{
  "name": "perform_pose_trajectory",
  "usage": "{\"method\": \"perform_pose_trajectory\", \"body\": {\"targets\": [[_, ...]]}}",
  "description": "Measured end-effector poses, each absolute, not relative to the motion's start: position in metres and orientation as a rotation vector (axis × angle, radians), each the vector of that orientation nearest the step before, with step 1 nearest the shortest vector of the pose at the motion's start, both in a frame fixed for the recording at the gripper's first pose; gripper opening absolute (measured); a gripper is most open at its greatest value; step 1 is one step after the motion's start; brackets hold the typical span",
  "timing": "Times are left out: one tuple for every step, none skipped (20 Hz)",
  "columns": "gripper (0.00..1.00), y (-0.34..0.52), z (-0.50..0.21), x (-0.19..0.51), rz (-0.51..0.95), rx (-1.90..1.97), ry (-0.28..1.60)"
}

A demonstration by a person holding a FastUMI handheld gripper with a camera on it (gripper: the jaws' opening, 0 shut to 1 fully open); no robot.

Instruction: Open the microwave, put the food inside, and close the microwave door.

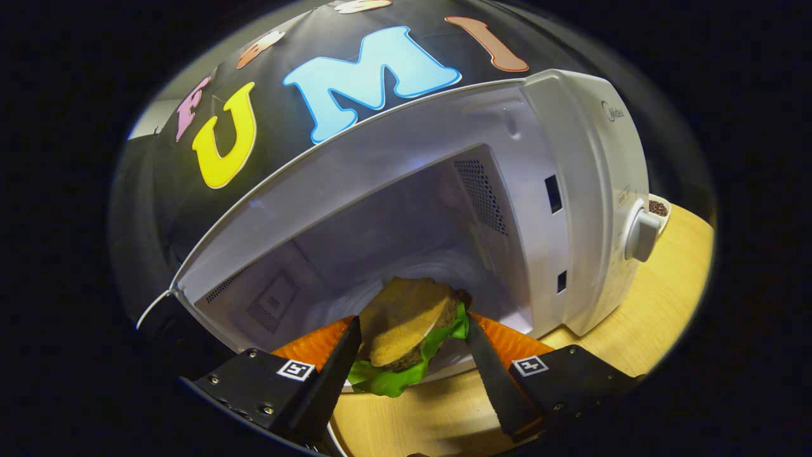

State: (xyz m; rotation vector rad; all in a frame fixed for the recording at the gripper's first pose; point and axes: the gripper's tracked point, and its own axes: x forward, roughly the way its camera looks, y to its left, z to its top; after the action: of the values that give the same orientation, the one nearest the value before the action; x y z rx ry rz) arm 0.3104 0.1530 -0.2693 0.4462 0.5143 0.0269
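The white microwave [590,190] stands open on the wooden table, its pale cavity [380,235] facing me. A sandwich [406,324] of brown bread with green lettuce hangs tilted at the cavity's mouth. My gripper [412,327] is shut on it, one finger pressing each side. Under and behind the sandwich lies an orange plate [314,346], spreading past both fingers at the cavity's front edge. Whether the sandwich touches the plate I cannot tell.
The microwave's dial knob [641,235] sticks out on its right-hand panel. A small white bowl [658,208] of dark bits sits behind that corner. The open door [158,317] is a dark shape to the left. Wooden table [660,304] stretches right of the microwave and below the fingers.
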Motion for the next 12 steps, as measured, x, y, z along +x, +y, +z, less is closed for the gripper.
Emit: {"method": "perform_pose_trajectory", "body": {"targets": [[0.97, 0.149, -0.27, 0.305, 0.024, 0.424, 0.523], [0.98, 0.148, -0.267, 0.301, 0.033, 0.411, 0.521], [0.98, 0.148, -0.261, 0.297, 0.043, 0.399, 0.513], [0.97, 0.146, -0.255, 0.293, 0.047, 0.378, 0.499], [0.97, 0.146, -0.248, 0.291, 0.055, 0.369, 0.486], [0.97, 0.148, -0.237, 0.286, 0.067, 0.361, 0.471], [0.97, 0.15, -0.227, 0.281, 0.081, 0.351, 0.458], [0.97, 0.152, -0.215, 0.272, 0.101, 0.338, 0.442], [0.97, 0.152, -0.203, 0.263, 0.119, 0.321, 0.425], [0.97, 0.153, -0.191, 0.253, 0.137, 0.306, 0.41], [0.97, 0.154, -0.178, 0.241, 0.156, 0.291, 0.393], [0.97, 0.155, -0.167, 0.231, 0.17, 0.279, 0.379]]}}
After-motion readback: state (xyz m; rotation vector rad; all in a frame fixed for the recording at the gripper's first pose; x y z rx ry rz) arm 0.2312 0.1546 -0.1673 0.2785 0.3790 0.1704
